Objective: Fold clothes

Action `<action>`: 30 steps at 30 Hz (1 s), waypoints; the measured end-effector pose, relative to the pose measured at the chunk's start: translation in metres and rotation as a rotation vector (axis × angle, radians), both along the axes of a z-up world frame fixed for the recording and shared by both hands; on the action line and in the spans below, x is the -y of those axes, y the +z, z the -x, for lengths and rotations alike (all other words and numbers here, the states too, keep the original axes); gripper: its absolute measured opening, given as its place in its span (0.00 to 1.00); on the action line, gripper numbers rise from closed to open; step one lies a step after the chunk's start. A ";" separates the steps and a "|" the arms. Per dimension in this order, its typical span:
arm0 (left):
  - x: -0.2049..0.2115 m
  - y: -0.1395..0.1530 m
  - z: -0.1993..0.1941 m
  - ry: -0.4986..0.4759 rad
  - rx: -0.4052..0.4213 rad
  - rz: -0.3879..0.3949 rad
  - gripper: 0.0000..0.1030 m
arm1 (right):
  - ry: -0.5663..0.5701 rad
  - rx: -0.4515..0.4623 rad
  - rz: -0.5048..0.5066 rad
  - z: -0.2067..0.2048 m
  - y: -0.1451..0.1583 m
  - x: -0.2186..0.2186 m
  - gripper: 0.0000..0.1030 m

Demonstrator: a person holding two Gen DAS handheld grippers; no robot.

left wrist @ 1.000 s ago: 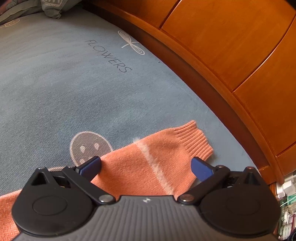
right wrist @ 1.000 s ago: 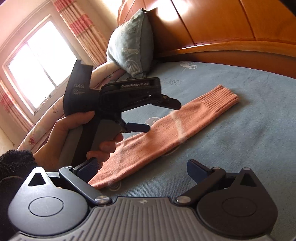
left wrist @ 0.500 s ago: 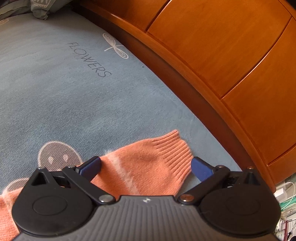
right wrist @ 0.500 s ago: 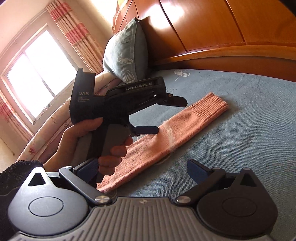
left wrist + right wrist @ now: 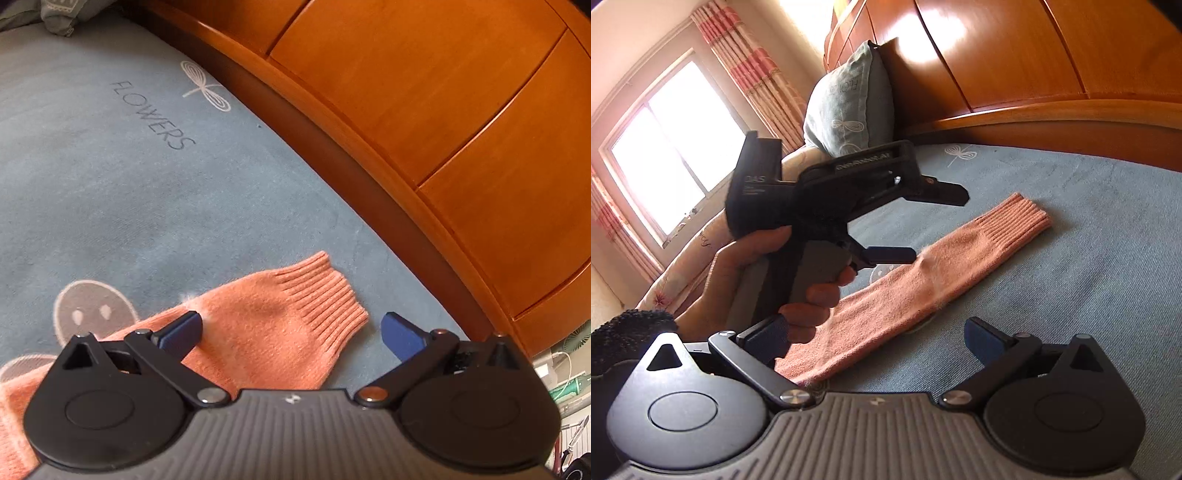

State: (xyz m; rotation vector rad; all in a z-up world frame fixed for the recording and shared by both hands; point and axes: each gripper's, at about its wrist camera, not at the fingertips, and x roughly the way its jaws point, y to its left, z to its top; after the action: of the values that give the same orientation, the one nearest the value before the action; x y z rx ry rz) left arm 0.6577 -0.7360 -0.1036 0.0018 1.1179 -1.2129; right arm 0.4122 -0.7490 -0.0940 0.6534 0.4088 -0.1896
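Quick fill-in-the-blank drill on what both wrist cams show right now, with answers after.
1. The orange sleeve lies flat on the ______ bedspread.
2. The left gripper has its jaws ______, straddling the ribbed cuff.
3. The word printed on the bedspread beyond the cuff reads ______.
4. A pillow leans against the wooden ______.

Answers: blue; open; FLOWERS; headboard
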 end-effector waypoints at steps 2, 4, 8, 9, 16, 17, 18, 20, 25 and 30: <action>0.010 -0.001 0.008 -0.029 0.041 0.008 0.99 | -0.007 -0.001 0.001 0.002 0.000 0.003 1.00; 0.017 0.000 0.014 -0.050 0.057 0.007 0.99 | -0.026 -0.004 -0.020 0.002 -0.002 0.007 1.00; 0.000 0.024 0.017 -0.069 0.102 0.004 0.99 | -0.040 -0.004 -0.045 0.002 -0.004 0.012 1.00; -0.013 0.034 0.015 -0.049 0.129 0.007 0.99 | -0.041 -0.005 -0.043 0.003 -0.004 0.012 1.00; -0.132 0.083 -0.009 0.168 0.159 -0.035 0.99 | -0.062 0.002 -0.082 0.008 -0.006 0.018 1.00; -0.148 0.084 -0.012 0.197 0.167 -0.048 0.99 | -0.067 0.003 -0.088 0.009 -0.006 0.019 1.00; -0.165 0.082 -0.016 0.222 0.171 -0.065 0.99 | -0.071 0.003 -0.093 0.009 -0.007 0.020 1.00; -0.190 0.071 -0.027 0.303 0.162 -0.098 0.99 | -0.080 -0.002 -0.100 0.009 -0.008 0.021 1.00; -0.225 0.026 -0.056 0.436 0.021 -0.117 0.99 | -0.083 -0.013 -0.099 0.007 -0.008 0.018 1.00; -0.217 0.001 -0.065 0.427 0.008 -0.054 0.99 | -0.073 -0.033 -0.085 0.001 -0.010 0.013 1.00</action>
State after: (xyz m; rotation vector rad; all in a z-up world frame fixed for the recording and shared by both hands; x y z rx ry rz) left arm 0.7223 -0.5191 -0.1024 -0.1824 1.0762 -0.8002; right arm 0.4111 -0.7622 -0.1042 0.7502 0.4264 -0.2537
